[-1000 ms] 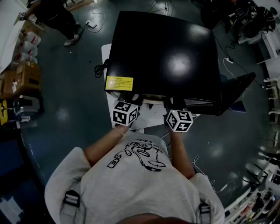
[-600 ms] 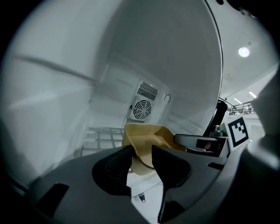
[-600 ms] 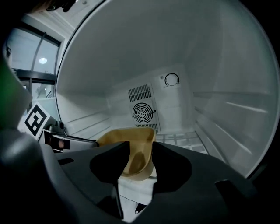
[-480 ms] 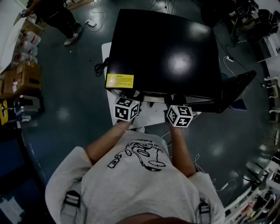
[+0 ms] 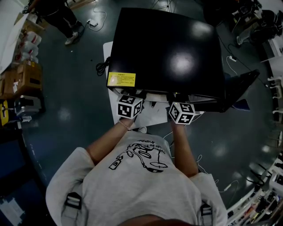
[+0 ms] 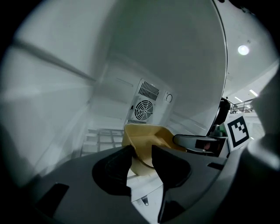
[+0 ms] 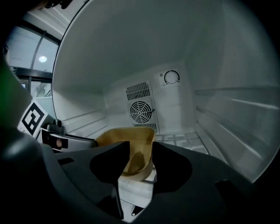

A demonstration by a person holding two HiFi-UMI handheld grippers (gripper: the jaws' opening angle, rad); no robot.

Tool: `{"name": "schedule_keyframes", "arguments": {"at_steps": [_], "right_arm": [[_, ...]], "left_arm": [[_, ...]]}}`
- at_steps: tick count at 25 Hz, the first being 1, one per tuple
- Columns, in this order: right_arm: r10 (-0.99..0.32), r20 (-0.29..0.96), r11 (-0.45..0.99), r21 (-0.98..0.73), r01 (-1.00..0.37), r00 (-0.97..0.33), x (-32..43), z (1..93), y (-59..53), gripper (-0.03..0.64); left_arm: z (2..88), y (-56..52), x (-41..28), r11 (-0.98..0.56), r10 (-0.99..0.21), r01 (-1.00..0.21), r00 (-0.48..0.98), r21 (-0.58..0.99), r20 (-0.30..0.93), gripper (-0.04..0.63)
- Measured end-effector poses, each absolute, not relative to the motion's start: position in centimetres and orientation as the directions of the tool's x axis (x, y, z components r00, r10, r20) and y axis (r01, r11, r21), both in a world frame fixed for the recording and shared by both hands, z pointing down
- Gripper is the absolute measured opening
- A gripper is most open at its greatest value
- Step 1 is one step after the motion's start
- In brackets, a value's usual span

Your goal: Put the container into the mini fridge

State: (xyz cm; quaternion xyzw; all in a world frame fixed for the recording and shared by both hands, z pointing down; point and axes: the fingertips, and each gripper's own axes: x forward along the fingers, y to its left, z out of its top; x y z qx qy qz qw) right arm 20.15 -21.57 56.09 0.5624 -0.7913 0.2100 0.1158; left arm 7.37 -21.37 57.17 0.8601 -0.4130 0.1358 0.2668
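Observation:
A tan, open container [image 6: 146,144] hangs inside the white interior of the mini fridge [image 5: 168,53], held by its rim from both sides. My left gripper [image 6: 142,159] is shut on the rim's near-left edge. The right gripper [image 7: 141,159] is shut on the container [image 7: 131,148] at its right edge. In the head view only the marker cubes show: the left gripper [image 5: 129,106] and right gripper [image 5: 181,113] sit at the fridge's front opening, their fingers hidden under the black top. Whether the container touches the fridge floor cannot be told.
The fridge door [image 5: 239,90] stands open to the right. A round fan vent [image 7: 141,111] and a dial [image 7: 171,77] are on the back wall, with a wire shelf [image 6: 98,140] low down. Cardboard boxes [image 5: 22,79] and a standing person [image 5: 57,13] are at the far left.
Both grippers have moved a little forward, deeper into the fridge opening, carrying the container with them.

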Motion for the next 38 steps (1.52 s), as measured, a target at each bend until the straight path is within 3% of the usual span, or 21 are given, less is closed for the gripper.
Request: {"name": "schedule_keyframes", "arguments": {"at_steps": [38], "right_arm": [[-0.876, 0.373, 0.261, -0.169, -0.95, -0.307, 21.1, 55.6, -21.6, 0.178]], "left_arm": [[55.8, -22.2, 7.2, -0.499, -0.698, -0.811, 0.586, 0.306, 0.412, 0.155]]}}
